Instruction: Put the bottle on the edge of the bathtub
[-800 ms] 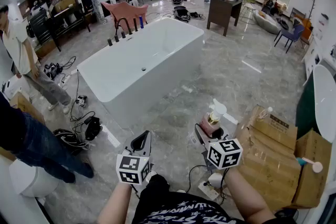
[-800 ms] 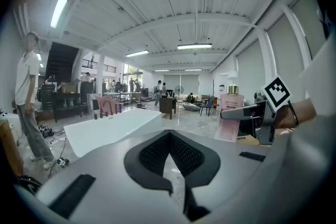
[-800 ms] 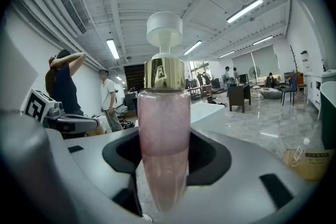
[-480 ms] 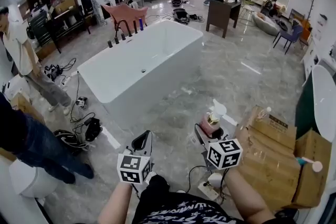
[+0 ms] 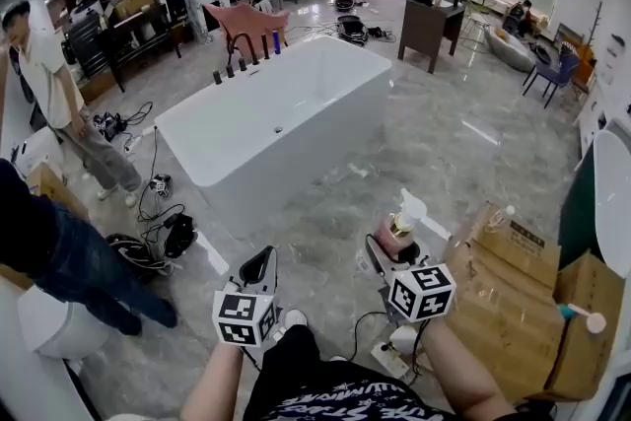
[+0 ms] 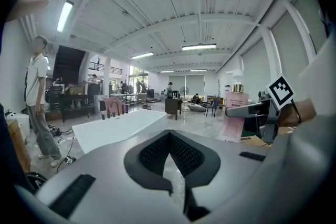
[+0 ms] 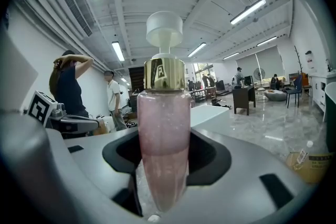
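2 jaws of the right gripper [image 7: 164, 162] are clenched on the lower body of a pink pump bottle [image 7: 164, 113]. It stands upright between them, gold collar and white pump head [image 7: 164, 29] on top. I judge this a sensible hold, since a low grip on an upright bottle lets its base go down flat without any turning. The left gripper [image 6: 170, 152] has its jaws closed together on nothing and hangs beside the right, low in front of the person; it seems to have no part in this step.

The bottle is in the air above the marble floor, well apart from the white freestanding bathtub [image 5: 306, 153], so the carry comes before the placing. The tub's near rim looks bare. The far corner carries black tap fittings [image 5: 235, 54] and a small blue bottle [image 5: 277, 41], and is better avoided. Between gripper and tub lies open floor. To the left, black cables [image 5: 158, 237] trail by the tub's end, and 2 people stand there — 1 in a white shirt [image 5: 49, 84], 1 in dark jeans [image 5: 59, 261]. Cardboard boxes [image 5: 508, 276] crowd the right side, just beside the right gripper.
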